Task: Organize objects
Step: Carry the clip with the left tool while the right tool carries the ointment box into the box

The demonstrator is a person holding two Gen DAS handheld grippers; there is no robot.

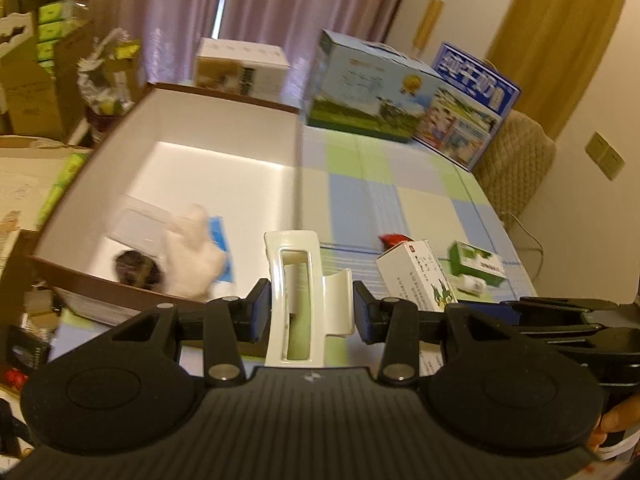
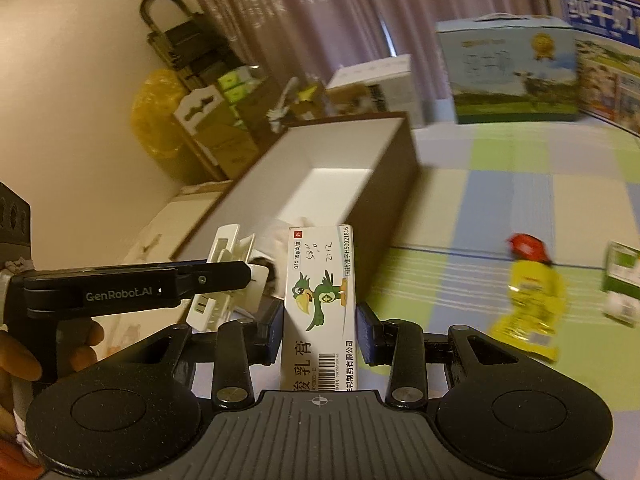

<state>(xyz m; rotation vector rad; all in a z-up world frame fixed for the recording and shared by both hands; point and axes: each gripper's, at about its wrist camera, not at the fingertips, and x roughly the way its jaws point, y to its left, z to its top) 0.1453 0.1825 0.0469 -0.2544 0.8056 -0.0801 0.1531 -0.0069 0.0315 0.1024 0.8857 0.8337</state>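
Your left gripper [image 1: 308, 312] clamps a white clip [image 1: 298, 296]; your right gripper [image 2: 320, 330] clamps a parrot carton [image 2: 320, 300]. Both are held above the checked table [image 2: 480, 200], near the open box [image 1: 224, 160].

— Where do the two cameras sit?
— Each on its own tongs, looking forward and down over the tabletop [image 1: 400, 184], close in.
— What do they share?
— The brown open box [image 1: 224, 128] [image 2: 400, 152], the curtains [image 1: 180, 0] [image 2: 300, 20], and the blue cartons [image 1: 372, 92] [image 2: 508, 68].
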